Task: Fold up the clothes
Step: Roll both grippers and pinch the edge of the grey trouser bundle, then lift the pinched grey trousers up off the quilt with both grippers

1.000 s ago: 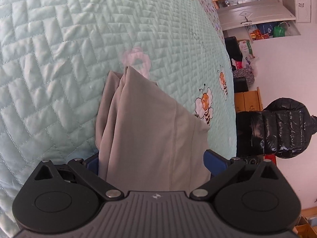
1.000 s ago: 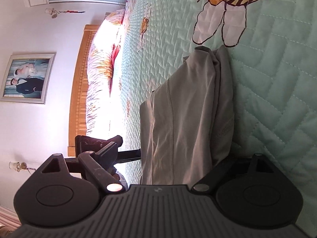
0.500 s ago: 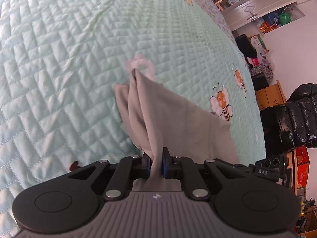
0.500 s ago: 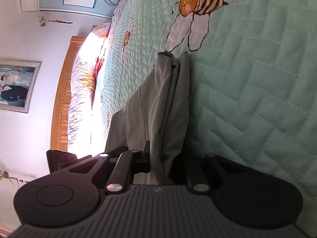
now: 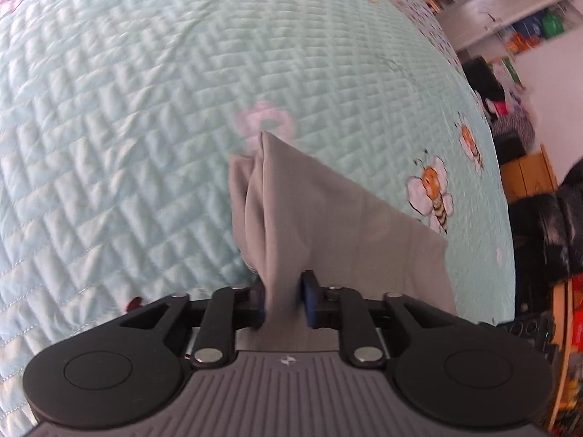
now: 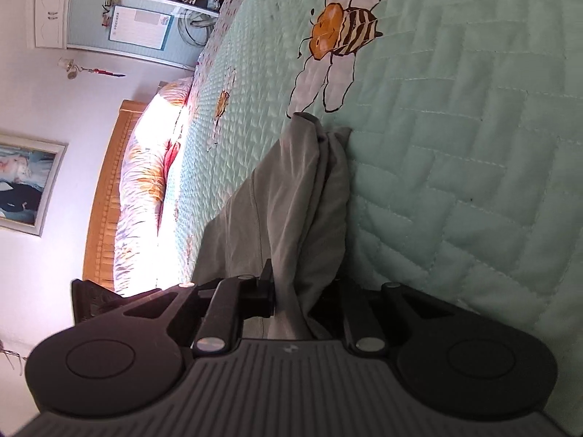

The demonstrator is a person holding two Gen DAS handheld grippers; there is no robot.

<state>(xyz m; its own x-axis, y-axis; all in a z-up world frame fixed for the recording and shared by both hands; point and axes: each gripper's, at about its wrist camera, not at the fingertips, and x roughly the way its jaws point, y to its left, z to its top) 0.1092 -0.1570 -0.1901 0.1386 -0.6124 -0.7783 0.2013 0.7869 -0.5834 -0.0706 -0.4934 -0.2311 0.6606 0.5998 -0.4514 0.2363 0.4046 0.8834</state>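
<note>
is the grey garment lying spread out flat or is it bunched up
Bunched up: the grey garment stands in upright folds off the quilt, pinched in both grippers.

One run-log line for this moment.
left claw: pinching grey garment | right claw: pinching it too | garment bunched on bee quilt

The right gripper (image 6: 291, 296) pinches bunched grey cloth (image 6: 291, 196), jaws just eased wider, a bee print (image 6: 342, 32) at twelve o'clock.
</note>
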